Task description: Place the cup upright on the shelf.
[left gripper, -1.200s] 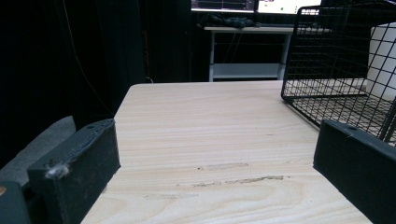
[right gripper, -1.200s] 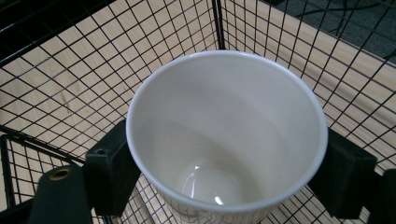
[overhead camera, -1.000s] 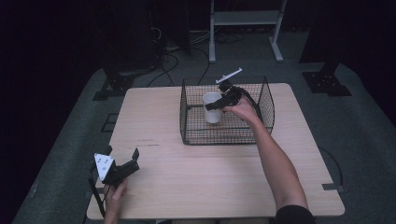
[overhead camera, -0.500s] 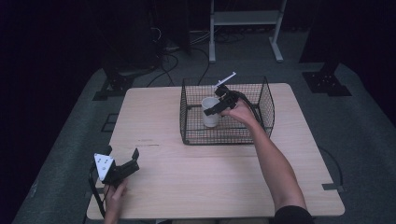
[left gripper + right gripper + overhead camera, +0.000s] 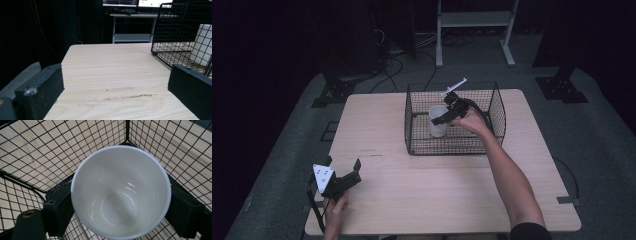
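A white cup (image 5: 438, 124) stands upright inside a black wire basket (image 5: 452, 149) at the back middle of the wooden table (image 5: 437, 195). My right gripper (image 5: 443, 118) reaches into the basket from the right, with its jaws pressed on opposite sides of the cup. In the right gripper view the empty cup (image 5: 120, 192) sits between the two jaws of that gripper (image 5: 121, 213), above the basket's mesh (image 5: 37, 150). My left gripper (image 5: 343, 164) rests open near the table's front left corner, with nothing between the jaws. The left gripper (image 5: 117, 82) faces the basket (image 5: 175, 25) and the cup (image 5: 203, 45).
A white metal stand (image 5: 474, 20) and cables lie on the dark floor behind the table. Bare wood spreads between the left gripper and the basket. The person's right forearm (image 5: 507, 175) crosses the right half of the table.
The right gripper and the cup have shifted slightly down and toward the front inside the basket. The left gripper has stayed where it was.
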